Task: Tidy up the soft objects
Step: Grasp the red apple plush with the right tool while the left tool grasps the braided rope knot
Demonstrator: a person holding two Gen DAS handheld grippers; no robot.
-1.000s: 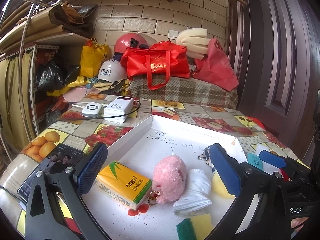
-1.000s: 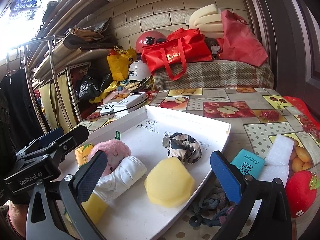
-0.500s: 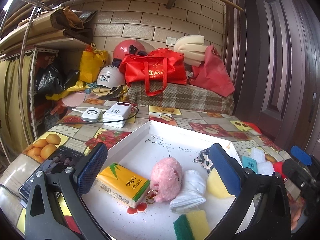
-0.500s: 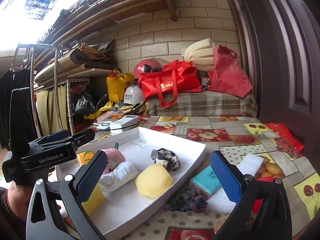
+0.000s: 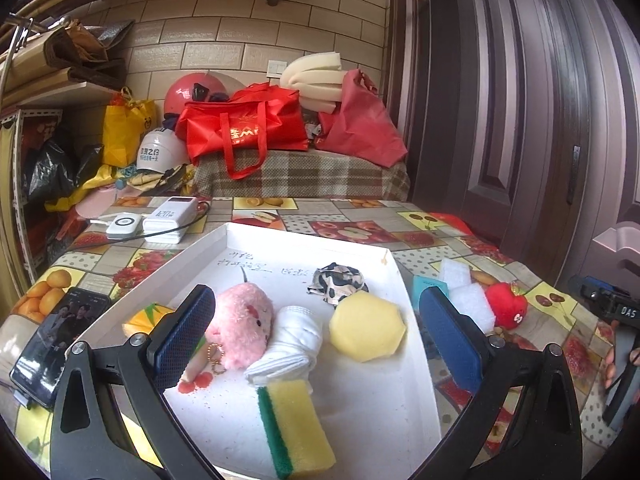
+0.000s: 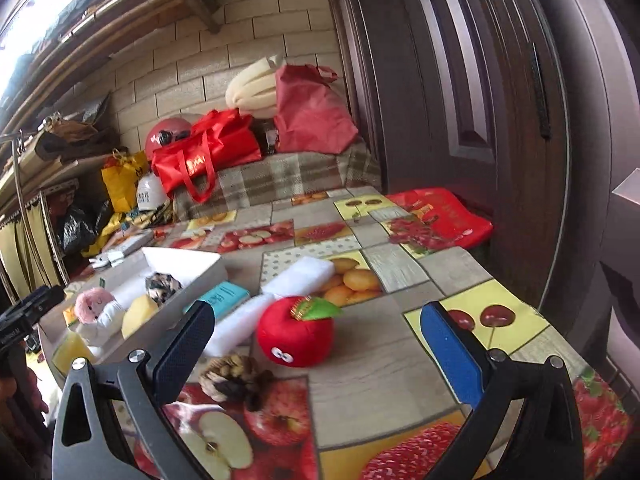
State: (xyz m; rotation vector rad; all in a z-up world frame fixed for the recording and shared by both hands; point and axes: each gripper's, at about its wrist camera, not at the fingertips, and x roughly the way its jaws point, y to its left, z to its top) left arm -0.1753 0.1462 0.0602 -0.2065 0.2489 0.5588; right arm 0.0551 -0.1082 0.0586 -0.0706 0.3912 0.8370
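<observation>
Right gripper: while I hold my right gripper (image 6: pixel 316 344) above the bench (image 6: pixel 400 360), its fingers (image 6: pixel 452 352) stand wide apart and hold nothing; the red apple plush (image 6: pixel 296 330) sits between them, nearer the left one.
Left gripper: my left gripper (image 5: pixel 316 336) hovers over the white tray (image 5: pixel 372 412); fingers (image 5: pixel 184 336) apart, empty.
Already in the tray: pink plush (image 5: pixel 240 330), rolled white cloth (image 5: pixel 292 344), yellow sponge (image 5: pixel 368 332), scrubbing sponge (image 5: pixel 296 428) and patterned fabric (image 5: pixel 338 282), all between or just ahead of the left fingers.
Still outside: beyond the left finger of the right gripper lie the white foam blocks (image 6: pixel 300 276) and a teal packet (image 6: pixel 224 298); a knot of dark cord (image 6: pixel 236 378) lies just ahead of that finger.
Next target: the apple, I judge; it is the closest loose soft thing.
Risk, grip: the plush is round and squashy; closing off-centre could squeeze it out sideways across the slick bench.
Risk, snag: the cord touching that finger's side could be dragged along.
Risk, drop-off: the tray is crowded near my left fingers; a careless release may land on the rim.
</observation>
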